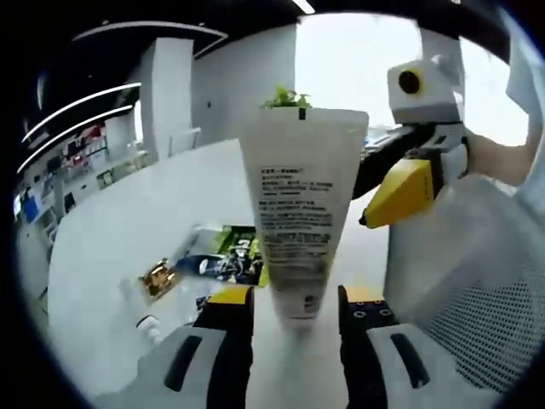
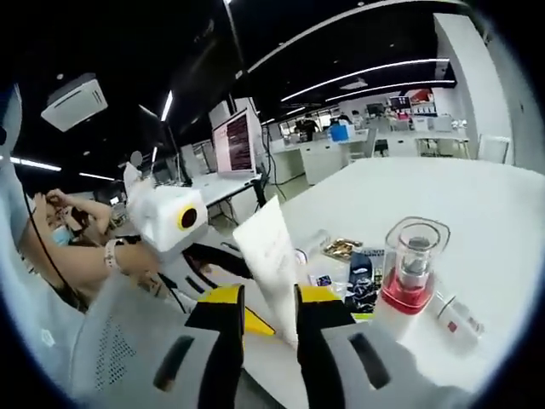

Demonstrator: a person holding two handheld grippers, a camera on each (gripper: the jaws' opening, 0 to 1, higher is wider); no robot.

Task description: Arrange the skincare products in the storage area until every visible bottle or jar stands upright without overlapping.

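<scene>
A white squeeze tube (image 1: 294,213) with printed text stands wide end up, its cap end down between my left gripper's (image 1: 295,311) jaws, which are shut on it. My right gripper (image 1: 383,200) comes in from the right, its yellow fingertips just off the tube's right edge. In the right gripper view the tube (image 2: 272,256) stands straight ahead of my right gripper (image 2: 271,302), whose jaws are slightly apart with no clear grip on it. A clear-capped bottle of red liquid (image 2: 411,277) stands upright on the white table (image 2: 477,213).
Loose items lie on the table (image 1: 128,230): a gold packet (image 1: 158,277), dark sachets (image 1: 223,266), a green box (image 1: 241,240), a small white bottle (image 1: 146,324) and a small white tube (image 2: 457,321). A white mesh rack (image 1: 477,290) is at the right. People sit beyond the table.
</scene>
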